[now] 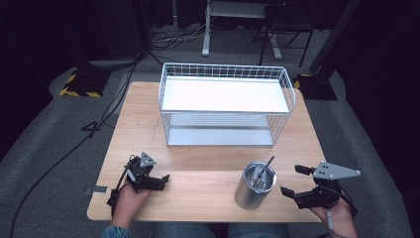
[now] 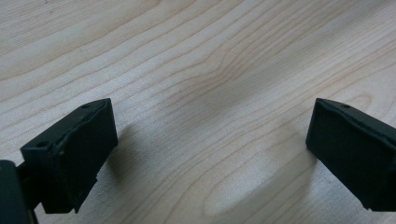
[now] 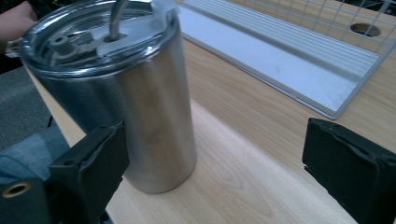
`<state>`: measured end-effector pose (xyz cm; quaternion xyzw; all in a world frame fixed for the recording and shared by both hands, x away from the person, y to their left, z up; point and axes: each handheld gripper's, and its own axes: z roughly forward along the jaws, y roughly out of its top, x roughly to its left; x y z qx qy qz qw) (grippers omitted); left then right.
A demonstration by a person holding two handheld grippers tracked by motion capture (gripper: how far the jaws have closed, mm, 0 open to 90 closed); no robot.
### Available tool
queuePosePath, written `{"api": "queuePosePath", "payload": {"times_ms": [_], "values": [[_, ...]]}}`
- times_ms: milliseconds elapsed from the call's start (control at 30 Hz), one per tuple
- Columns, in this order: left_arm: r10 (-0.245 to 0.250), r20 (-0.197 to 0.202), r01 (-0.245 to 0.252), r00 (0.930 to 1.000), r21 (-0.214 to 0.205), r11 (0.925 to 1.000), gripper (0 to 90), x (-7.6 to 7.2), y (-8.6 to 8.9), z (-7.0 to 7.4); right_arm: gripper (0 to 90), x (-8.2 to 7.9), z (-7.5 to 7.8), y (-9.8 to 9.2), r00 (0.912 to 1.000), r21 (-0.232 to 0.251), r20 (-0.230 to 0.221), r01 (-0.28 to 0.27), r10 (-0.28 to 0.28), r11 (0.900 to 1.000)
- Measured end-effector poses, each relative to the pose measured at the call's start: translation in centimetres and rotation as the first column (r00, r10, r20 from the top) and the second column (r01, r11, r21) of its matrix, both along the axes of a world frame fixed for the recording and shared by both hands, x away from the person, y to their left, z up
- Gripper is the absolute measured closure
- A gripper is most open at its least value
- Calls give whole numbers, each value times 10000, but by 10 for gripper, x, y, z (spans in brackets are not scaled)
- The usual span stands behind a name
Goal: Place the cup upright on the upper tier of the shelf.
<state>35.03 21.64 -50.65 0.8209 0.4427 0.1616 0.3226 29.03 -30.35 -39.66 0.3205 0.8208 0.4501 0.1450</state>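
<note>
Wooden table [image 1: 208, 173] carries a steel tumbler [image 1: 254, 185] — left gripper [image 2: 210, 140] and right gripper [image 3: 215, 168] both spread wide, empty.

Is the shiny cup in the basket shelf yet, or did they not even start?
Nothing looks done: the steel cup stands on the table, outside the wire rack. Both grippers are open, holding nothing; the right gripper is beside the cup. Whether it's meant for the rack, I can't tell.
</note>
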Motion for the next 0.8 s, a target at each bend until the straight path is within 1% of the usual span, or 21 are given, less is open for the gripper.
{"api": "queuePosePath", "payload": {"times_ms": [167, 267, 400, 467, 533, 800], "values": [[0, 0, 0, 10000, -2, 10000, 25, 0, 0, 0, 74, -7, 2, 8, 9997, 2, 49, -221, 221, 9998], [6, -3, -6, 10000, -4, 10000, 25, 0, 0, 0, 63, -11, 3, 16, 9988, 59, 55, -497, 496, 9987], [-1, -3, 1, 10000, -4, 10000, 26, 0, 0, 0, 36, -11, 1, 24, 9975, 42, -11, -711, 711, 9975], [-1, 1, 1, 10000, 1, 10000, 26, 0, 0, 0, 17, -11, -1, 28, 9967, 86, -101, -805, 806, 9967], [1, 0, -1, 10000, 2, 10000, 25, 0, 0, 0, 3, -11, -3, 34, 9950, 30, -178, -987, 987, 9951], [4, -1, -4, 10000, -3, 10000, 25, 0, 0, 0, 0, -10, -8, 48, 9908, 40, -257, -1328, 1328, 9911]]}}
